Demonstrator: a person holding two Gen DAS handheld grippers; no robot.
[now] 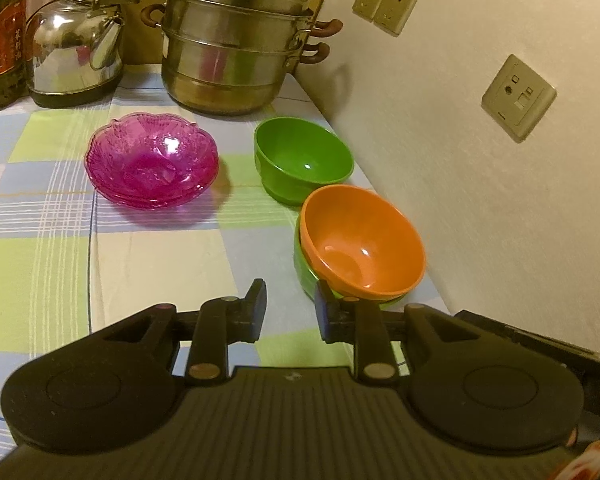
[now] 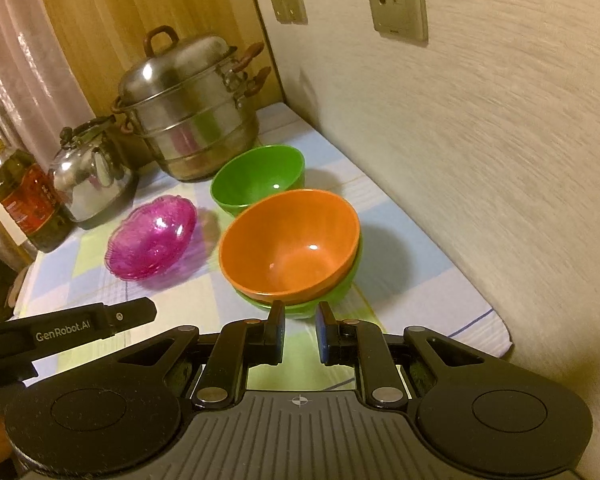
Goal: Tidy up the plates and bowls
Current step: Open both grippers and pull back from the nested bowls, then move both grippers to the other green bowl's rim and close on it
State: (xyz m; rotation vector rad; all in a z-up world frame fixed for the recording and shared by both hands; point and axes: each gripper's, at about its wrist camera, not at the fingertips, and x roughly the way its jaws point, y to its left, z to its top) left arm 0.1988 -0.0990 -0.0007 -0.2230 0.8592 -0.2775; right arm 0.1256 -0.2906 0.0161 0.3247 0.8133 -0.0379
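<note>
An orange bowl (image 1: 360, 240) (image 2: 292, 240) sits nested in a green bowl (image 1: 306, 276) (image 2: 336, 292) near the wall. A second green bowl (image 1: 302, 160) (image 2: 258, 178) stands alone just behind them. A stack of pink glass dishes (image 1: 152, 162) (image 2: 152, 238) lies to the left. My left gripper (image 1: 290, 306) is open and empty, just in front of the nested bowls. My right gripper (image 2: 300, 328) is open and empty, its fingertips close to the nested bowls' near rim.
A steel steamer pot (image 1: 236, 40) (image 2: 192, 108), a steel kettle (image 1: 76, 44) (image 2: 92, 176) and an oil bottle (image 1: 0, 36) (image 2: 28, 200) stand at the back of the checked tablecloth (image 1: 160, 260) (image 2: 400, 280). The wall (image 1: 500, 200) runs along the right.
</note>
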